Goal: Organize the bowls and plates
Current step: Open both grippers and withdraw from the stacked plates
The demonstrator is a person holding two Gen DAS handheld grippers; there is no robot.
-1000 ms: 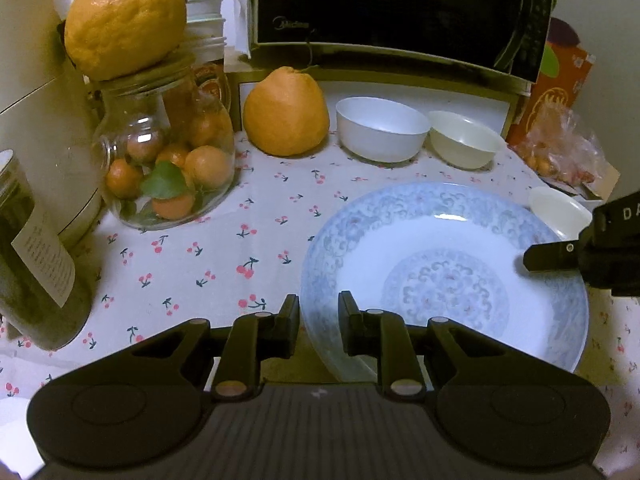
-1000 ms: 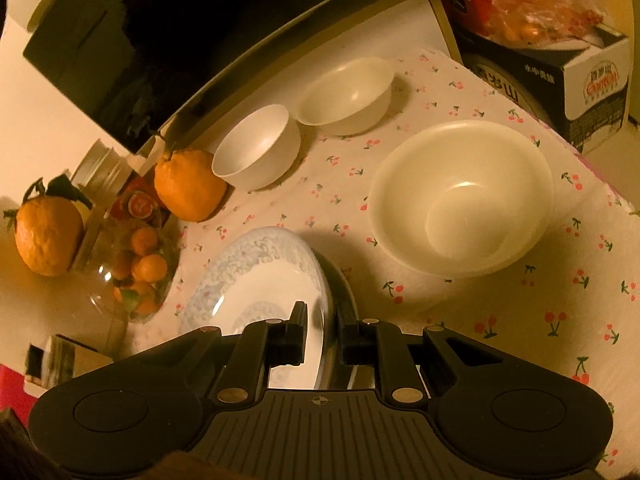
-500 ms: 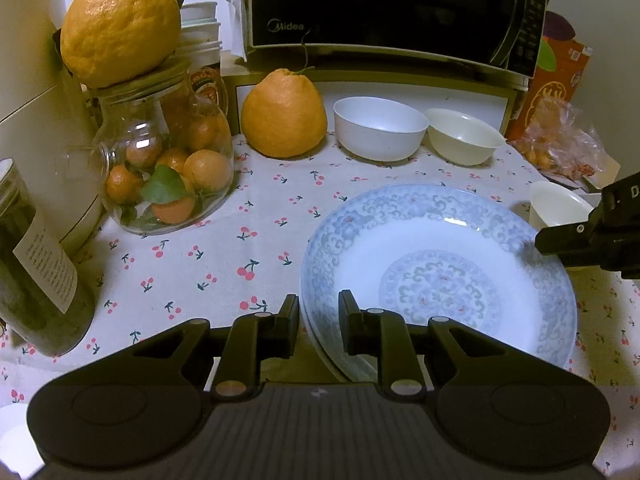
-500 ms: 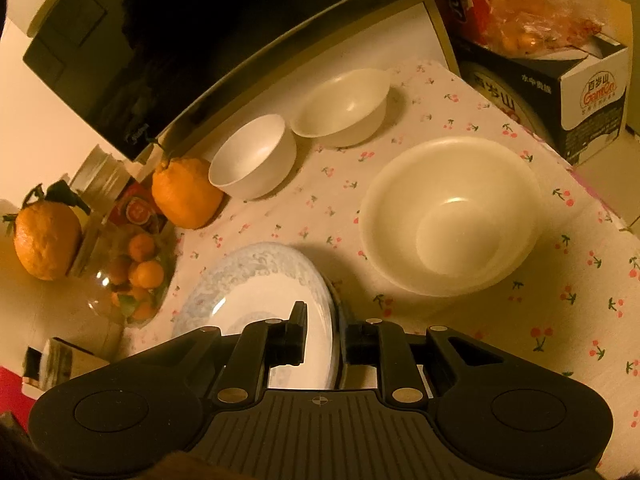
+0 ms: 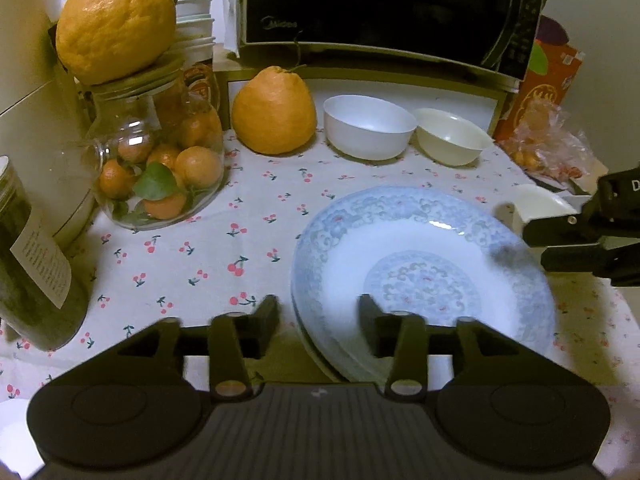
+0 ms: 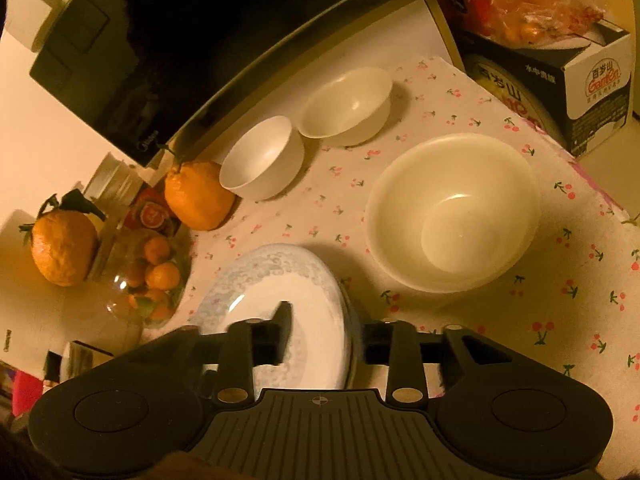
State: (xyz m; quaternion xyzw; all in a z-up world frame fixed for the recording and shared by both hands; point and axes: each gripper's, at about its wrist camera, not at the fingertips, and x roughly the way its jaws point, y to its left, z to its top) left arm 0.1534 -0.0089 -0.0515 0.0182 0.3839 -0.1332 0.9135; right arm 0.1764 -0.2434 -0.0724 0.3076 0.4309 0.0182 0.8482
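A blue-patterned plate (image 5: 420, 272) lies on the cherry-print cloth, with a second rim showing under its near edge. My left gripper (image 5: 319, 316) straddles its left rim; the jaws are opening and the pads are off the plate. My right gripper (image 6: 326, 332) straddles the plate's (image 6: 280, 292) opposite rim, its jaws opening too and clear of it. It also shows as the right gripper (image 5: 540, 246) at the plate's far side. A large cream bowl (image 6: 452, 212) stands beside the plate. A white bowl (image 6: 262, 164) and a small cream bowl (image 6: 348, 104) sit at the back.
A glass jar of small oranges (image 5: 160, 168) with a big citrus (image 5: 116, 20) on top stands at the left, near a dark jar (image 5: 28, 272). Another citrus (image 5: 274, 112) sits below the microwave (image 5: 380, 8). A printed box (image 6: 592, 80) and a bag of fruit (image 5: 548, 140) are at the right.
Both grippers' jaws were shut on the plate's rim and have now spread apart, letting go of it. The plate has settled slightly lower; neither hand has shifted much.
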